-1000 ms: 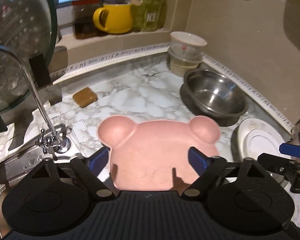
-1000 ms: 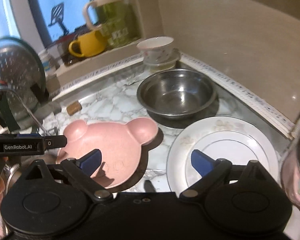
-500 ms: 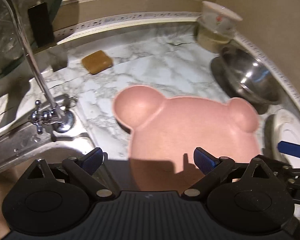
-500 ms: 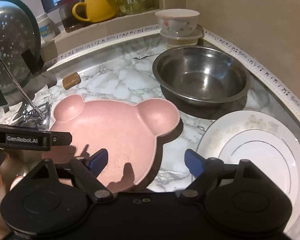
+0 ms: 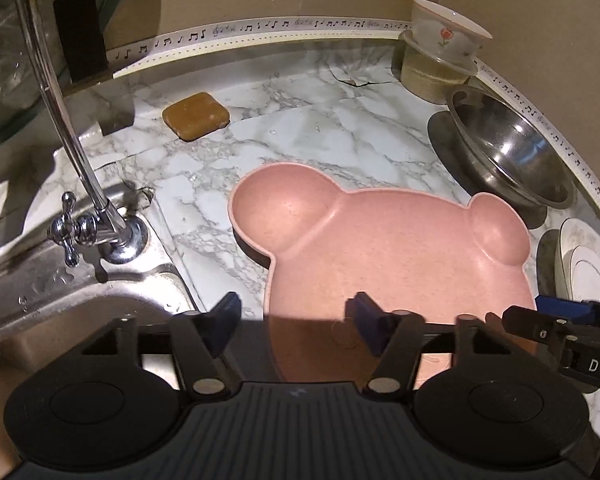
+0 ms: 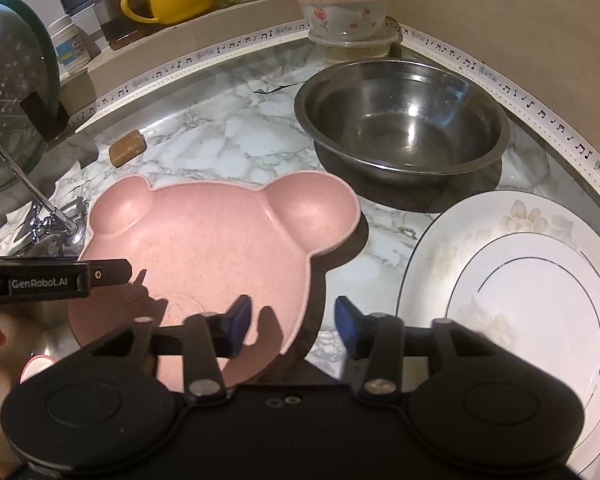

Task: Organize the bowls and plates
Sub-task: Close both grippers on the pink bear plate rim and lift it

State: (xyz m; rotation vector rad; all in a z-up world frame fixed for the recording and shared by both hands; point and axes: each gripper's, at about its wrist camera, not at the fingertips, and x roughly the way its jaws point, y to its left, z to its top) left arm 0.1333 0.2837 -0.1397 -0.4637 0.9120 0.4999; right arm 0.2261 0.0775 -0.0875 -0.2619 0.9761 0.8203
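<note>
Fingers on the left [image 5: 226, 322] stand part-way apart and have just been closing: one blue pad hangs outside the pink bear-shaped plate [image 5: 400, 248], over the rim of the sink [image 5: 80, 280], and the other sits inside the plate's main well, so the plate's near-left rim lies between them with a gap on both sides. The plate rests flat at the near edge of the counter [image 5: 340, 128], just beside the sink, its two ear cups turned toward the back wall. The right fingers [image 6: 238, 320] mirror this at the plate's near-right rim, one pad above the well and one outside over bare marble; they too have just been closing and do not yet press. The step in hand looks like a two-handed pick-up of the plate. Next, both pairs likely need to close fully on the thin rim together and lift evenly, or the plate may tip or slide toward the sink. Farther right, a steel bowl [image 6: 400, 120] stands near the counter's back corner and a white plate [image 6: 540, 280] lies along its right edge, both clear of the fingers.
</note>
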